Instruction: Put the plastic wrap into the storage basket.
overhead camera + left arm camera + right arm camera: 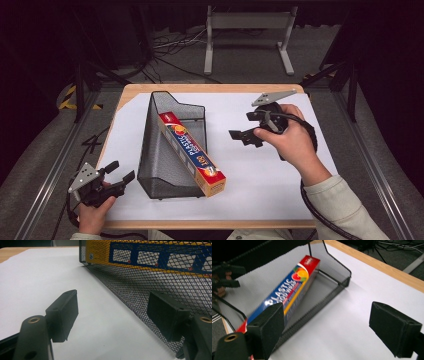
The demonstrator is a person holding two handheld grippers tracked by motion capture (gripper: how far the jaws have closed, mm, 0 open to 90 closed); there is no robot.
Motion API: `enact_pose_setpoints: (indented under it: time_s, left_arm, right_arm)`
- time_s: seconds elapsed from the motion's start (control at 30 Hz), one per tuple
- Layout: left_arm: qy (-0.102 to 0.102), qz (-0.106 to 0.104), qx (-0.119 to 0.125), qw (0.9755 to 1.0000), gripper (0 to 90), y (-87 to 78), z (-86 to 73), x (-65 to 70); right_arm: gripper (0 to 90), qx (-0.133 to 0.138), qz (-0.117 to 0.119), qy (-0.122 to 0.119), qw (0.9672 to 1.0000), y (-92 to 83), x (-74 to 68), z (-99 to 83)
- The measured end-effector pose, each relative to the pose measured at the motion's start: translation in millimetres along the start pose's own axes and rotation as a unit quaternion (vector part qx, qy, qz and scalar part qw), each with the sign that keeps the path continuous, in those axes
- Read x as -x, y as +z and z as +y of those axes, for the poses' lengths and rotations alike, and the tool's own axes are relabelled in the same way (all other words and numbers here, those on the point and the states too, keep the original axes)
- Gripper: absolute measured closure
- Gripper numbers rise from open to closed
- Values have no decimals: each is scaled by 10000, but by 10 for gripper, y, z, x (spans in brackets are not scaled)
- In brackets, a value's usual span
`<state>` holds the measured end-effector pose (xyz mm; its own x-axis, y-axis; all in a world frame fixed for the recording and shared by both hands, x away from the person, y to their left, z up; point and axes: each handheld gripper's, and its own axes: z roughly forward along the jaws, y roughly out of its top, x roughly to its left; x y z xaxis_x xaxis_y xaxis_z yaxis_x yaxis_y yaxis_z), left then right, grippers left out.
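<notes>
A black wire-mesh basket (155, 150) stands in the middle of the white-covered table. A long red and yellow plastic wrap box (192, 152) lies slanted in it, its near end poking out over the basket's near right corner. My left gripper (121, 171) is open at the near left, just left of the basket, with nothing between its jaws. In the left gripper view the left gripper (115, 312) faces the mesh wall (150, 295), with the box (155, 255) showing through it. My right gripper (243, 126) hovers open to the right of the basket. In the right gripper view the right gripper (332, 327) points at the box (289, 290) and basket (337, 287).
White paper (270, 175) covers the wooden table (210, 88), with bare sheet to the right of the basket and along the near edge. A grey metal stand (247, 30) and cables sit on the floor beyond the far edge.
</notes>
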<state>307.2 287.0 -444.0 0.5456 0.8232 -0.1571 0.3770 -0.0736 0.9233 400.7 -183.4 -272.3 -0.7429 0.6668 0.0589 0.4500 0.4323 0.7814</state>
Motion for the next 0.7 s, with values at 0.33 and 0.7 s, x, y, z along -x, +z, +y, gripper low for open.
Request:
enact_pose_setpoints:
  time_s: [0.33,0.7]
  left_arm:
    - [-81,140,64,9998,257,29,39,-32]
    - [-63,220,69,9997,257,19,54,-44]
  right_arm:
    - [123,220,-289,57,9993,-350,271,-279]
    - [101,417,-642,-77,9970,-660,539,-617]
